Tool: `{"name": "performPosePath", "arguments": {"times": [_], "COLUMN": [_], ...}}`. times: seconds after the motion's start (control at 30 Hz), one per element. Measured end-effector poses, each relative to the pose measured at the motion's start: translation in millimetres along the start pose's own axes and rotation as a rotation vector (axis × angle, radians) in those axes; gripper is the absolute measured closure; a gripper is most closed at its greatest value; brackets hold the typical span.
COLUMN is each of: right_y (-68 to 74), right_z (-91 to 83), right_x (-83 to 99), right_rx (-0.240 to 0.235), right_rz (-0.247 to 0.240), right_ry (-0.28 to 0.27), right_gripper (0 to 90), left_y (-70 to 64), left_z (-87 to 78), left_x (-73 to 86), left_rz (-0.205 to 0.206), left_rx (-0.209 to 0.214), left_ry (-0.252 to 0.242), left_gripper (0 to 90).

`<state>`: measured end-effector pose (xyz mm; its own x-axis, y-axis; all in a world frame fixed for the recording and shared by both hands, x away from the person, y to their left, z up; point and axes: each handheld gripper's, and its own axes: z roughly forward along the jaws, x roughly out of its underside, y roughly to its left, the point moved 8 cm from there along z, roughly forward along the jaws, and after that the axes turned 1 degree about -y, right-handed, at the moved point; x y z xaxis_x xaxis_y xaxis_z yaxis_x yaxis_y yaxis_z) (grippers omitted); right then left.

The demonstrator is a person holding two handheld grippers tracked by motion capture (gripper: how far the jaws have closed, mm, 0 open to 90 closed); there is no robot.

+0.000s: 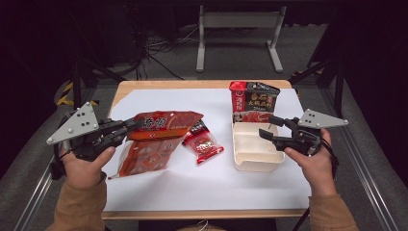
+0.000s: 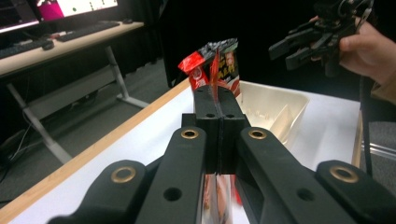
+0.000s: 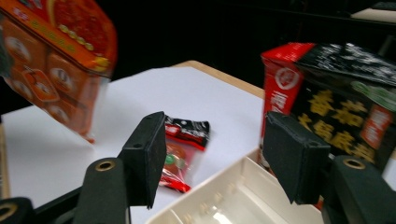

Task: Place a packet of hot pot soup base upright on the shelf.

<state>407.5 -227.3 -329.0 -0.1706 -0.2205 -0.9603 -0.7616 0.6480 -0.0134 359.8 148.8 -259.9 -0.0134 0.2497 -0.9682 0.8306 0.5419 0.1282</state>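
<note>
Over the table, left gripper (image 1: pixel 131 126) pinches orange bag (image 1: pixel 161 126).

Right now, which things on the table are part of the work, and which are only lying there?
In the work:
- large orange bag, clamped in the left gripper
- cream tray, under the open right gripper

Lying about:
- small red sachet on the white sheet
- red-and-black pack, upright behind the tray

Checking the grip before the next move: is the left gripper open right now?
No, the left gripper has its jaws pressed together on the edge of the orange packet, lifting it off the table.
</note>
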Motion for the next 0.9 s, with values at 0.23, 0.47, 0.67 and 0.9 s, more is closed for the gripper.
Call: {"name": "performPosePath", "arguments": {"times": [0.23,0.47,0.67,0.9], "right_y": [25.6,53.2,66.2,77.2], "right_z": [20.0,39.9,52.8,63.0], "right_x": [-10.0,-20.3,-26.2,-26.2], "right_rx": [-0.089,-0.184,-0.225,-0.278], "right_rz": [-0.016,-0.03,-0.043,-0.044], "right_ry": [-0.024,-0.058,-0.081,-0.082], "right_gripper": [38.9,38.4,38.1,40.3], "left_y": [-13.9,-27.7,-35.4,-43.2], "left_z": [9.8,21.1,30.6,40.3], "left_x": [-7.2,-11.6,-14.7,-17.4], "left_rz": [0.012,0.026,0.038,0.037], "left_rx": [0.054,0.108,0.137,0.17], "left_ry": [-0.007,-0.01,-0.015,-0.028], "left_gripper": [90.0,90.0,90.0,90.0]}}
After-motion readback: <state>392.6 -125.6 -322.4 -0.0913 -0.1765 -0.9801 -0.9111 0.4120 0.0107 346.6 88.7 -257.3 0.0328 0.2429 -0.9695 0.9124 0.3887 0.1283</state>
